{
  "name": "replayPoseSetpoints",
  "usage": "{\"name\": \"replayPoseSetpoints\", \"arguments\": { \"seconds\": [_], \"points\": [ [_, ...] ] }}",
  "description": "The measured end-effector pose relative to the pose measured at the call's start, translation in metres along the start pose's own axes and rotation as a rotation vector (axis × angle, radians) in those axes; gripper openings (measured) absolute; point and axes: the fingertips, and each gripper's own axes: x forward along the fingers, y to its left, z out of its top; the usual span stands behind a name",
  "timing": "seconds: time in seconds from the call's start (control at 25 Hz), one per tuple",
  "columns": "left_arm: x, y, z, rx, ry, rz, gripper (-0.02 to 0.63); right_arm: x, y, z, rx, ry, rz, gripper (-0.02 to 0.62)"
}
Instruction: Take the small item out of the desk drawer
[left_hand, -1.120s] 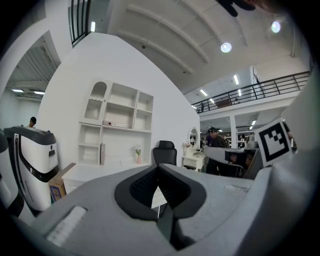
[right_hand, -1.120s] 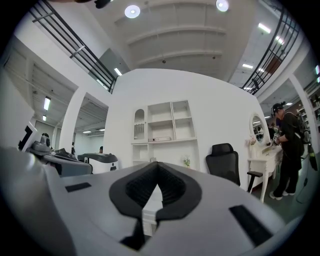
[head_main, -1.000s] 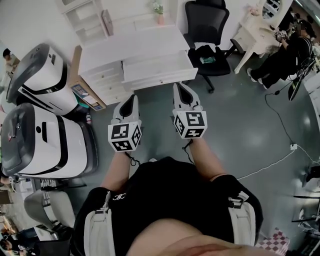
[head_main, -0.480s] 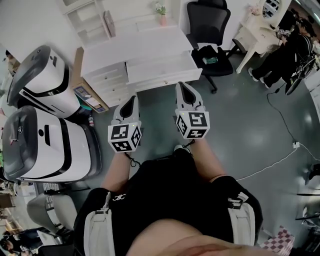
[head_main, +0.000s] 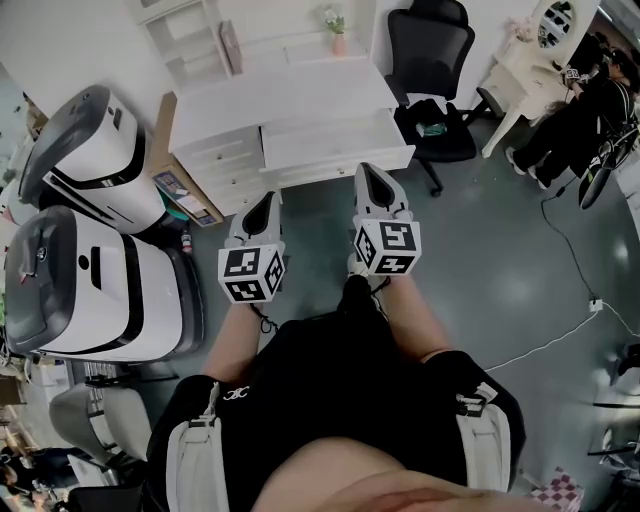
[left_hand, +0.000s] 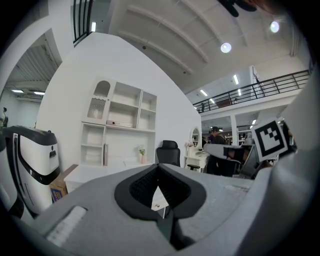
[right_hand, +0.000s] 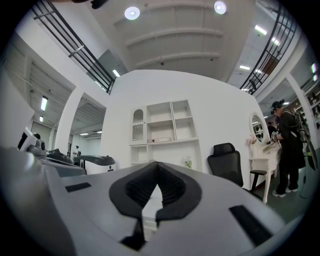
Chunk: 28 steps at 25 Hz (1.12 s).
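Two grippers are showing in the head view, both held out before the person's body and well short of the work. The left gripper (head_main: 262, 198) and the right gripper (head_main: 372, 173) are pointing at a white counter (head_main: 280, 95). Its wide drawer (head_main: 335, 142) is lying straight beyond the right jaws and appears to be standing pulled out. The small item is not showing in any view; it is judged to be lying inside that drawer, ahead of both jaw tips. A black chair (head_main: 430, 60) is standing beyond and to the right of the right jaws.

In the left gripper view, the left gripper (left_hand: 159, 200) is holding its jaws together, tips meeting, with nothing between them. A sliver of white drawer front is showing through the notch above the tips, and a shelf unit (left_hand: 120, 125) is rising beyond.

In the right gripper view, the right gripper (right_hand: 150, 202) is likewise presenting jaws closed on nothing, with the counter's white edge showing through the notch.

Handling, as a judgement: being small, the item is probably light. Its stiffness and slipperiness are remaining unknown until it is seen. One pair of jaws needs opening first, then coming down from above to clear the drawer walls and closing across the item's narrow middle.
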Motion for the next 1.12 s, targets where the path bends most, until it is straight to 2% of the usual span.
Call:
{"name": "replayPoseSetpoints", "arguments": {
  "seconds": [0.32,0.76,1.12],
  "points": [
    [0.046,0.010,0.004,0.002,0.003,-0.014,0.014,0.041,-0.020,-0.009,0.006,0.006,0.000,-0.003],
    [0.142,0.035,0.006,0.006,0.023,-0.021,0.014,0.132,-0.061,-0.026,0.020,0.037,0.016,-0.005],
    [0.230,0.057,0.016,-0.002,0.045,0.028,0.015,0.223,-0.097,-0.028,0.015,0.057,0.074,-0.005]
  ]
}}
